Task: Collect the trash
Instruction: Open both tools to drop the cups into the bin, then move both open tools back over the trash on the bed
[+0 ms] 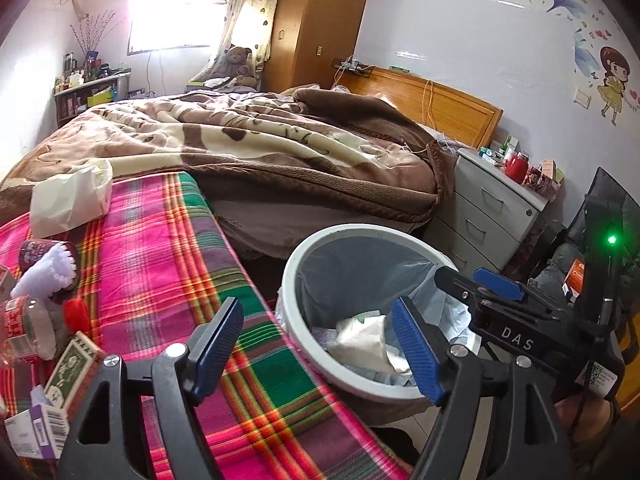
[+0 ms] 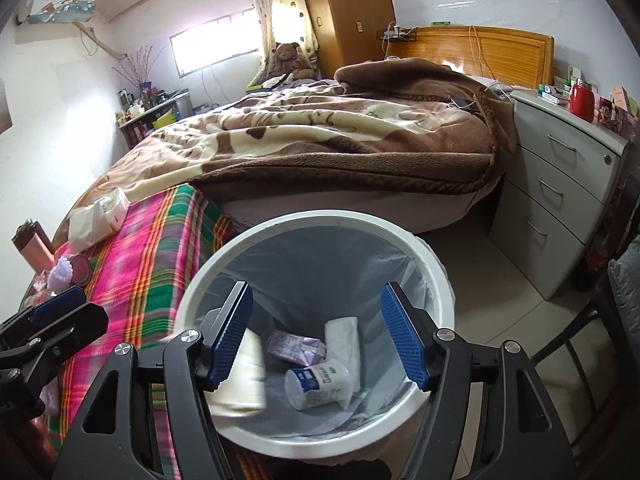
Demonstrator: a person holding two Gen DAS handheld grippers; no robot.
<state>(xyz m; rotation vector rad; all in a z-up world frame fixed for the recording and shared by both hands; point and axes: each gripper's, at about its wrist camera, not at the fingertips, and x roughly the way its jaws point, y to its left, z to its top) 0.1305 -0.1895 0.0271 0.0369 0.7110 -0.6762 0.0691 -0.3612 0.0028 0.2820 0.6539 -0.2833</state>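
**Both grippers empty over the bin**

Jaws stand apart on both tools, nothing between them. Left gripper (image 1: 318,350) hangs at the near edge of the pink-and-green plaid cloth (image 1: 168,264); right gripper (image 2: 316,340) hovers over the round white plastic bin with its grey liner (image 2: 436,276), where a white plastic yoghurt bottle (image 2: 316,384) and papers already lie. Left on the cloth sits a crumpled white tissue pack (image 1: 68,200): probably light, soft, easily squashed; pinch it across its middle.
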